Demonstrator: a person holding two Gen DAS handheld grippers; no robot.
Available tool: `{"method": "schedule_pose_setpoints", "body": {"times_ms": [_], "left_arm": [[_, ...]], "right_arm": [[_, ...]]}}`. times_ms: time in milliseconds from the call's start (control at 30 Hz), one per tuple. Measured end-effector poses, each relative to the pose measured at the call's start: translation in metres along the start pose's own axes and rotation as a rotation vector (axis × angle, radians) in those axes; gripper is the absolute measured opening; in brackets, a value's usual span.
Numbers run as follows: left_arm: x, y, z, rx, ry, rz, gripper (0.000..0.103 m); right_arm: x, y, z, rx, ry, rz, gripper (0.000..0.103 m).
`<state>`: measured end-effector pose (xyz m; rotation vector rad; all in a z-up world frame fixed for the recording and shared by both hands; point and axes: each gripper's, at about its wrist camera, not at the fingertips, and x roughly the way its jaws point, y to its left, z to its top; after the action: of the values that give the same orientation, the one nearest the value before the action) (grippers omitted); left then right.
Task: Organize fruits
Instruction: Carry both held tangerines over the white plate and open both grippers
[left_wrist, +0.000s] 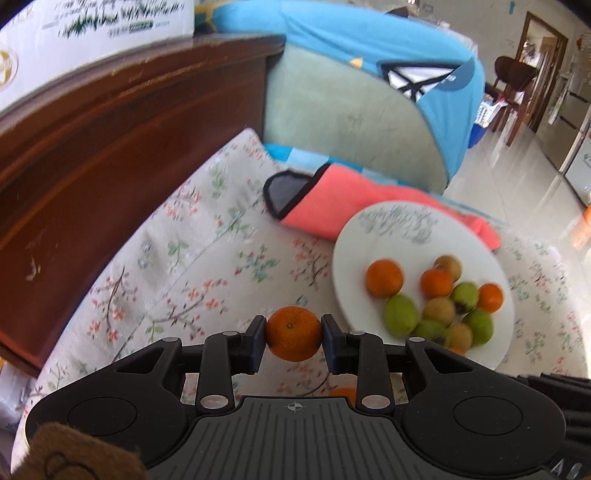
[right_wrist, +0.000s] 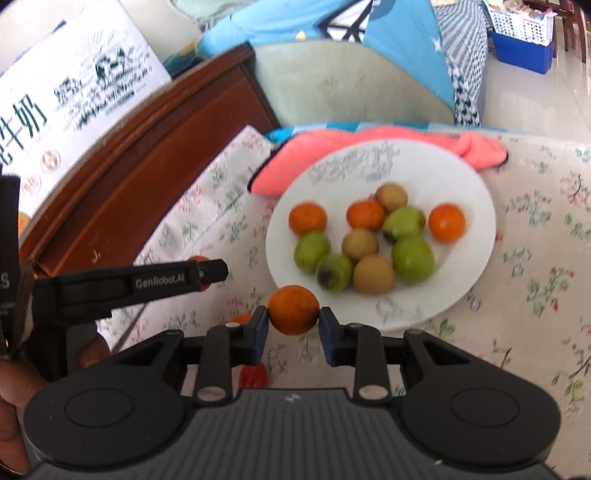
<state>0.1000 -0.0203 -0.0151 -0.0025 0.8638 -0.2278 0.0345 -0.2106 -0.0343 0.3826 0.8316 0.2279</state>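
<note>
A: Your left gripper (left_wrist: 293, 339) is clamped on an orange (left_wrist: 293, 334), pads at its widest part so it can't roll out. The right gripper (right_wrist: 293, 320) pinches another orange (right_wrist: 293, 310) the same way.

B: Why hold both short of the plate (right_wrist: 476, 192)?

A: You carry them above the floral cloth (left_wrist: 207, 258), just beside the near rim, likely so each drops in with the oranges and green and brown fruit there. Beyond lies a pink towel (right_wrist: 280, 162), clear of your path.
</note>
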Motion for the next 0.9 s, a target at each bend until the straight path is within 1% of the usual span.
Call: {"method": "schedule_pose_setpoints", "body": {"times_ms": [300, 400, 500, 600, 733, 900], "left_arm": [[-0.008, -0.016, 0.019, -0.006, -0.061, -0.078, 0.029], [-0.009, -0.024, 0.026, -0.001, -0.083, -0.096, 0.029], [-0.006, -0.031, 0.031, -0.005, -0.093, -0.117, 0.029], [-0.001, -0.037, 0.036, -0.008, -0.099, -0.128, 0.029], [0.006, -0.044, 0.041, -0.023, -0.096, -0.135, 0.029], [0.016, -0.049, 0.045, -0.043, -0.09, -0.149, 0.029]], "right_arm": [[-0.027, -0.017, 0.038, 0.014, -0.113, -0.012, 0.03], [-0.034, -0.026, 0.05, 0.016, -0.151, -0.029, 0.03], [-0.039, -0.04, 0.059, 0.049, -0.182, -0.037, 0.03], [-0.038, -0.054, 0.066, 0.097, -0.192, -0.035, 0.03], [-0.03, -0.069, 0.068, 0.154, -0.179, -0.036, 0.03], [-0.02, -0.077, 0.068, 0.17, -0.17, -0.042, 0.03]]}}
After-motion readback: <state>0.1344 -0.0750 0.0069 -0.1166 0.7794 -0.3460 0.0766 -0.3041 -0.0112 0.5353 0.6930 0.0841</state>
